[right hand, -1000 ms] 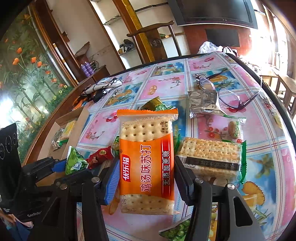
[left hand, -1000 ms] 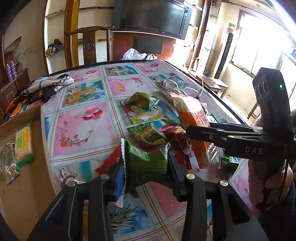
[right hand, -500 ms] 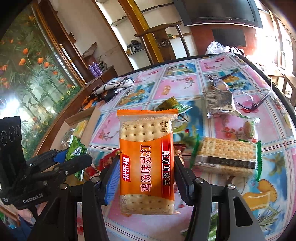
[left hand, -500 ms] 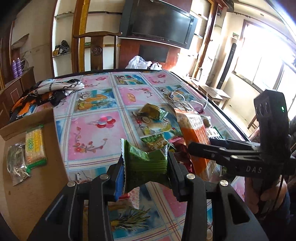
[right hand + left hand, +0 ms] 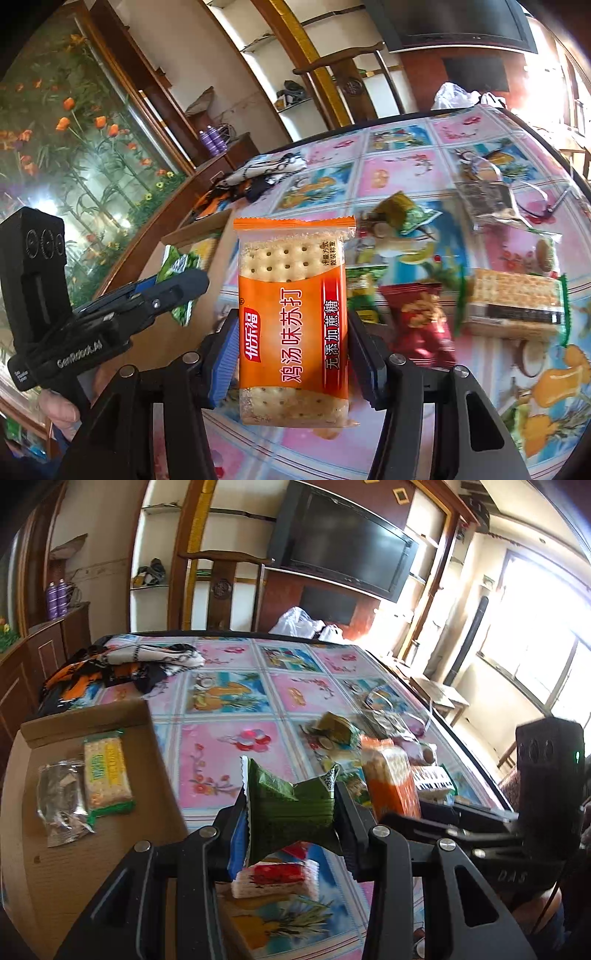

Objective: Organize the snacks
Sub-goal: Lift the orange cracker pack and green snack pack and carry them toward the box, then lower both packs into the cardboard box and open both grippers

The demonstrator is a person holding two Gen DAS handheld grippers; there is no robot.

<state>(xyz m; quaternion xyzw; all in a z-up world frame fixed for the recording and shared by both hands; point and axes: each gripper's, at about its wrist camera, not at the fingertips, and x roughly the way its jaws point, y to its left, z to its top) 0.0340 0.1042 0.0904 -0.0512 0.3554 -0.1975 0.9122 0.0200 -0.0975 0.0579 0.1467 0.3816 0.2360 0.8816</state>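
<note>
The left gripper clamped a green snack packet between its 2 pads, held above the patterned tablecloth beside the cardboard box. The right gripper gripped an orange cracker pack upright. 2 packets lay in the box; other snacks remained on the cloth.

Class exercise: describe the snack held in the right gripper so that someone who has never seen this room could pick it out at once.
Start at the table with its pink-and-blue picture cloth. Lifted above it, the right gripper clamps an upright cracker packet. Its broad orange band with Chinese lettering sets it apart from the green-edged cracker pack lying flat nearby.
</note>
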